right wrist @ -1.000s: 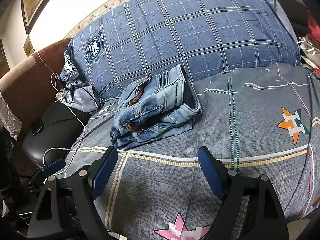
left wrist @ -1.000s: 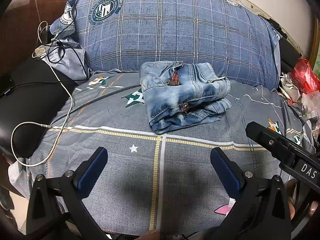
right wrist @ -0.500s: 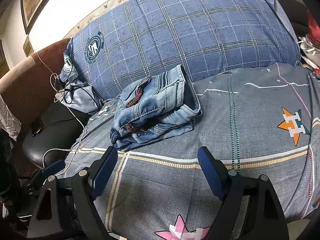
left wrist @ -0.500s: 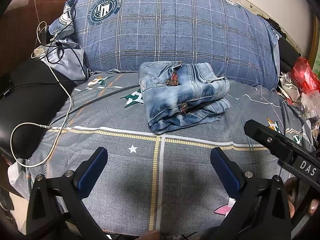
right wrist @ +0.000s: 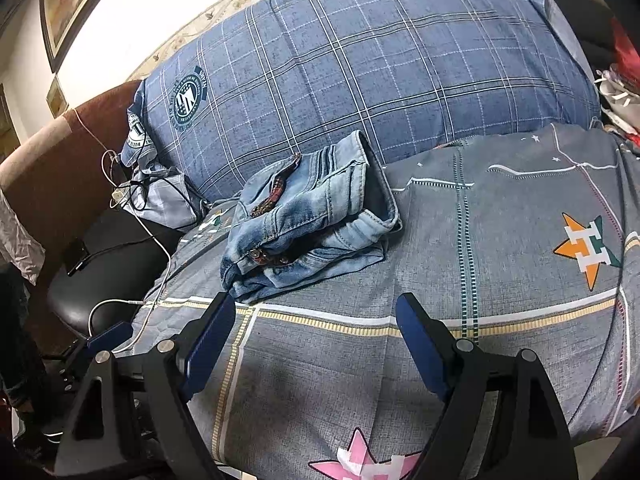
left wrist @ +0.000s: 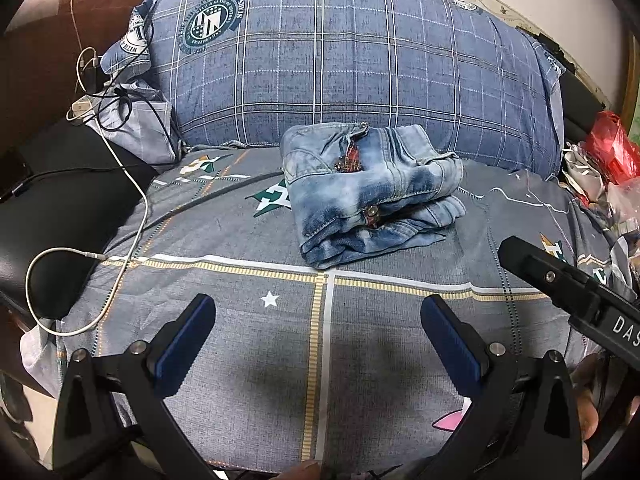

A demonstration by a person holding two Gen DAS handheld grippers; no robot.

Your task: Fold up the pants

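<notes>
A big plaid pillow (left wrist: pixel 340 68) sits right behind the jeans (left wrist: pixel 368 192), a white cable (left wrist: pixel 120 216) trails off the bed (left wrist: pixel 240 320) to the left. The faded denim is folded into a chunky bundle mid-bed. The left gripper (left wrist: pixel 318 344) and right gripper (right wrist: pixel 316 340) hang well short, jaws spread, empty. "DAS" shows on the right one.

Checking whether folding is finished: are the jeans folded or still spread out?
Folded. The jeans lie as a compact stacked bundle on the bedspread, layers visible at the edge; neither gripper touches them.

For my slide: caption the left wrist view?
Folded jeans lie on the bed, open left gripper hovering short.
</notes>
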